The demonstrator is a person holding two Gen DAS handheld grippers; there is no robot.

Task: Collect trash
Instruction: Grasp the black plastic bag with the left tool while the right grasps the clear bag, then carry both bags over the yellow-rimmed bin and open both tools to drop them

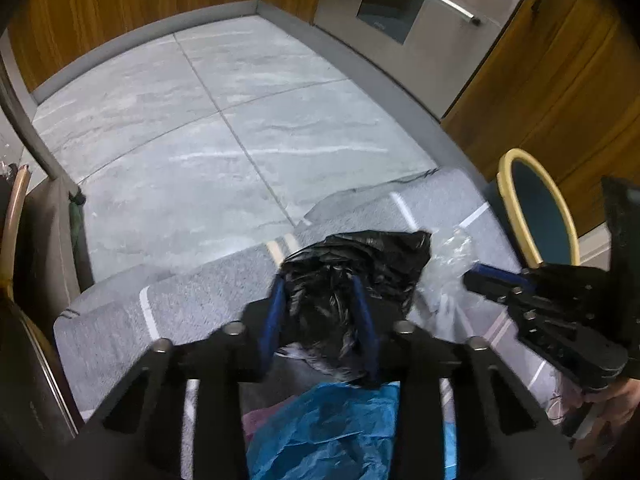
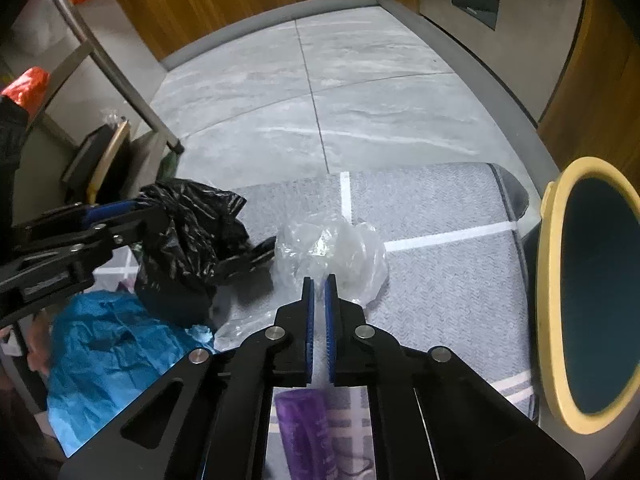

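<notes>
Dim, cool indoor light. Faint glare streaks on floor tiles [image 1: 240, 120]. Strong fisheye bending and dark vignette at corners, both views. Slight motion blur on left gripper [image 1: 322, 314].

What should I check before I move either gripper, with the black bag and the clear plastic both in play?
1. Left gripper has the black trash bag: ok, both fingers flank bunched bag film.
2. Right gripper has the clear plastic wrap: cannot tell; the jaws stand nearly shut at its near edge, but pinched film is not visible.
3. Bag mouth open to take trash: not ok, the bag looks crumpled shut.
4. Grippers apart: ok, with a gap between them in both views.
5. Other trash left on the grey mat: not ok, blue plastic and a purple wrapper still lie near.
</notes>
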